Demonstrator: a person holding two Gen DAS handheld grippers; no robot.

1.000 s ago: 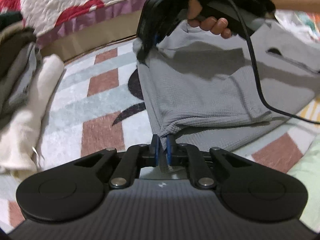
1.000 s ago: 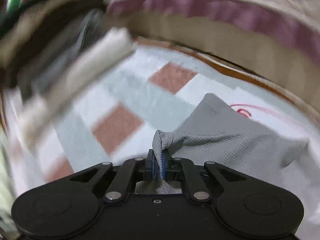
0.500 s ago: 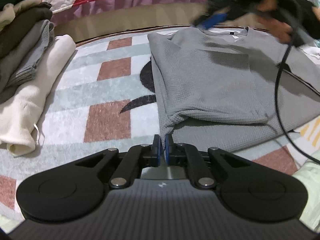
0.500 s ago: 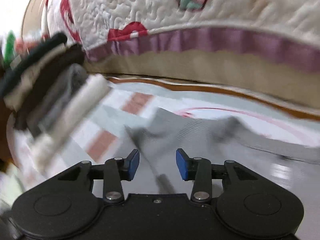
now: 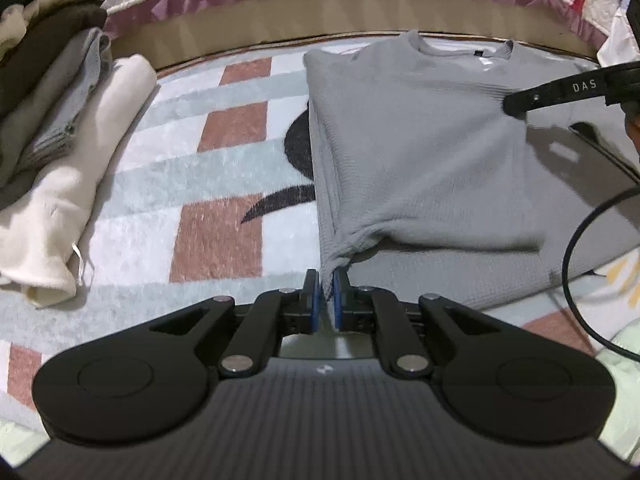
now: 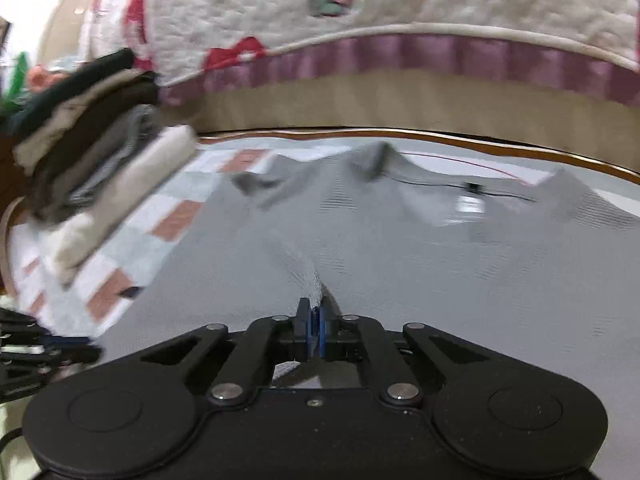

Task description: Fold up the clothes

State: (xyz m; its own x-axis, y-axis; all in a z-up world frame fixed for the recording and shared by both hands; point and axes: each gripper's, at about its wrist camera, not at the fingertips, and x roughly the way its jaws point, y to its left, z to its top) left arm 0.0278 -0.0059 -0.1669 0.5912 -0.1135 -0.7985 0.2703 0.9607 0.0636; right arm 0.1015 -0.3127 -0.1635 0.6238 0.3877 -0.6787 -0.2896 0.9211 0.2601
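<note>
Your left tongs (image 5: 327, 294) are pinched tight on the near left corner of the grey sweater (image 5: 420, 140), right where the folded-over edge bunches into a little point. The sweater lies flat on the patterned rug (image 5: 224, 184), collar at the far end up against the bed base (image 5: 240, 28), with one side already folded over the middle so there's a doubled layer on top.

Your right tongs (image 6: 315, 322) are closed too, gripping a raised ridge of the same sweater (image 6: 400, 248) near its middle, and the cloth peaks up just in front of the blue pads. The right wrist view is a bit blurry, so I can't tell how much fabric is in there.

Off to the left there's a stack of folded clothes (image 5: 52, 120), cream one at the bottom, greys and dark ones above, well apart from the sweater. A black cable (image 5: 568, 256) loops over the sweater's right side.
</note>
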